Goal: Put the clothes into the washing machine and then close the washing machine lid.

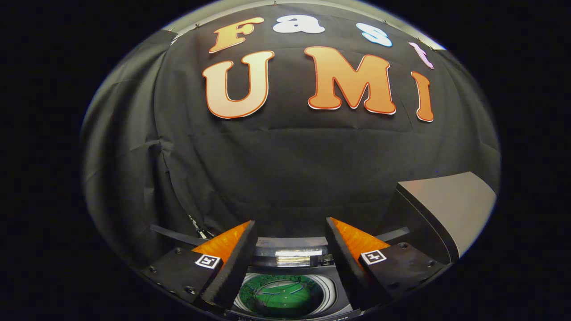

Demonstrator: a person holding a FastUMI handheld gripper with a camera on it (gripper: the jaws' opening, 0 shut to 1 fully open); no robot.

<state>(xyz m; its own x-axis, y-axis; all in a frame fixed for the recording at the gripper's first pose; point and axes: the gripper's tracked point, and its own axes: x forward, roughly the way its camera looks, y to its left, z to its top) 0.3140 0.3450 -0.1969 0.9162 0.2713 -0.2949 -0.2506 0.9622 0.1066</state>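
The gripper (pixel 290 225) hangs level above the washing machine (pixel 285 249), fingers spread wide and holding nothing. Between them, below, green clothes (pixel 281 298) lie in the open drum. To the right, the raised lid (pixel 446 200) stands tilted.

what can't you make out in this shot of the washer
- Washing machine drum, gripper view: the open tool's fingers cover its sides; whether the green inside is clothes is too small to tell.
- Raised lid: its far end is cut off by the view's edge.
- Control panel: markings blurred by glare.
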